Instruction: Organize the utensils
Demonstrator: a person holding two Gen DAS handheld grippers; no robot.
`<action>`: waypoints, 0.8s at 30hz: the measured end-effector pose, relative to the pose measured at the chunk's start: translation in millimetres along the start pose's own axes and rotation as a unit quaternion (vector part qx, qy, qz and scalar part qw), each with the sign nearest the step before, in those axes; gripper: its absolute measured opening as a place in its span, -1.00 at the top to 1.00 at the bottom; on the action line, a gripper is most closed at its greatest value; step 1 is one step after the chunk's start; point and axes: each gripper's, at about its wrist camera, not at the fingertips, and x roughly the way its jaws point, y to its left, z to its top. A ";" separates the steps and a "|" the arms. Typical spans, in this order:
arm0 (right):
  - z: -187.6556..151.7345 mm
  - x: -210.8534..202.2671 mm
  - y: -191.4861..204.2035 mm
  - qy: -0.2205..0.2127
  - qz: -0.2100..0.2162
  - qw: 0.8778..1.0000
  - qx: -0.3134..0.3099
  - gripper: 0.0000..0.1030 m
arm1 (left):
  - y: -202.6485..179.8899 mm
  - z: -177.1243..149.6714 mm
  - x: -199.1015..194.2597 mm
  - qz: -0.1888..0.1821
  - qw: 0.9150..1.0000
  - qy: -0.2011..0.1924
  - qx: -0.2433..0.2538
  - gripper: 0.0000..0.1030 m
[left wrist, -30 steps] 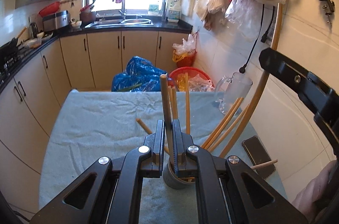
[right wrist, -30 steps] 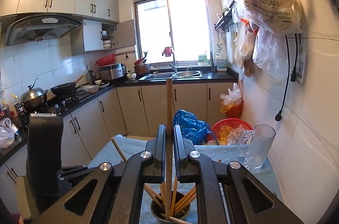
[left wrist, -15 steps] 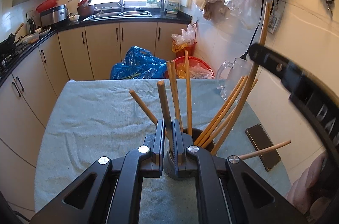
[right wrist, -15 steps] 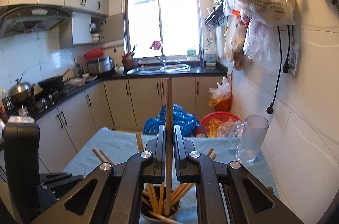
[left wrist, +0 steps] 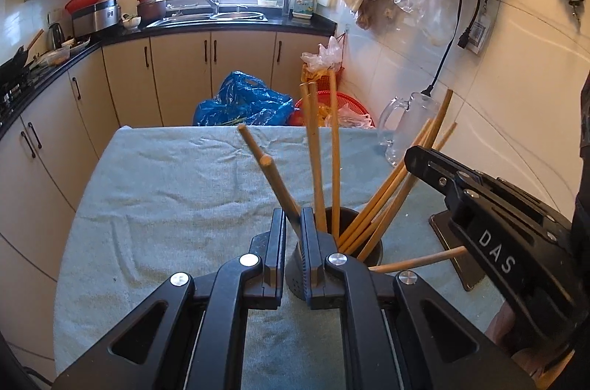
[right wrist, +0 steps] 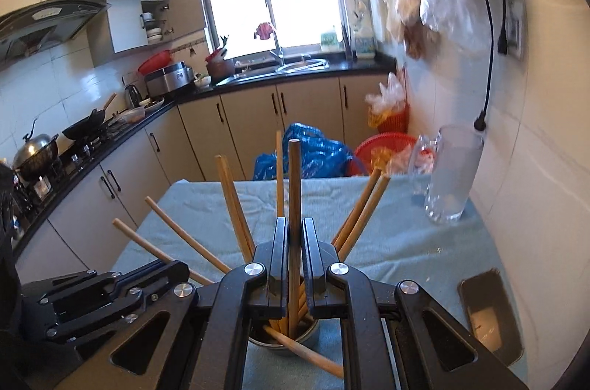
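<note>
A dark metal holder stands on the blue-grey towel with several wooden chopsticks fanned out of it. My left gripper is shut on one chopstick that leans up to the left, just over the holder's near rim. My right gripper is shut on an upright chopstick whose lower end is inside the holder. The right gripper shows at the right of the left wrist view. In the right wrist view, the left gripper sits low on the left.
A glass mug stands at the towel's far right by the tiled wall. A dark phone lies near the right edge. A person's hand holds the right gripper. Beyond the table are a blue bag, a red basket and cabinets.
Both grippers have come down toward the holder with their chopsticks. The right one sank more, and its chopstick now reaches into the holder. The left chopstick tilts further left.
</note>
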 end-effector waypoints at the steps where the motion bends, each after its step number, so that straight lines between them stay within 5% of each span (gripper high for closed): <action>1: 0.1 2.0 -1.7 0.003 0.001 1.000 0.003 0.85 | 0.3 -0.4 0.5 0.001 1.000 0.000 0.000 0.85; 24: -1.1 13.6 -6.1 0.034 0.014 0.999 0.022 0.85 | 7.0 -13.1 4.5 0.003 1.000 0.004 -0.002 0.83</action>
